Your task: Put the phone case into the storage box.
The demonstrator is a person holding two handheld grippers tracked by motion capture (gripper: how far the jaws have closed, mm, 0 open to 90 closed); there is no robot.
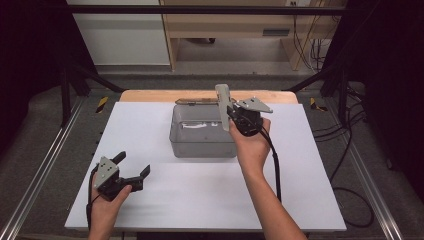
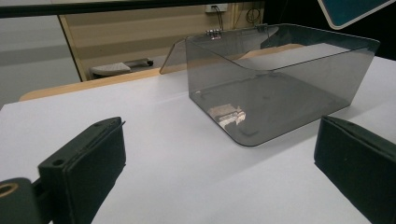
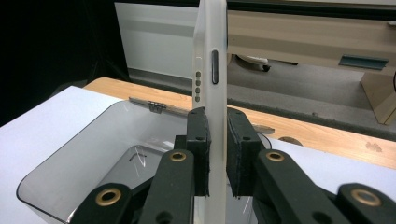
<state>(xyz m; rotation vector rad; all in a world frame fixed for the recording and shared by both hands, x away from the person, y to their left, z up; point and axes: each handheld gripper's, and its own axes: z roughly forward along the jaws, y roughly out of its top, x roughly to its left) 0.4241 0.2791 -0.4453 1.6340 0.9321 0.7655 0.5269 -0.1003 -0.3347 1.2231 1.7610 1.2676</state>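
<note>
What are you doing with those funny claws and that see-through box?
A person holds a black two-jaw gripper in each hand. The right gripper is pinching a slim white bar-shaped device upright above the open smoky-grey transparent plastic box on the white table. The left gripper rests open near the table's front left, holding nothing.

We see a smoky grey see-through box [image 1: 202, 135] at centre frame on a white tabletop [image 1: 200, 195]. Above it, black jaws clamp a pale white slab [image 3: 212, 70] with dark side buttons. Tan wood edges the table's far side.
</note>
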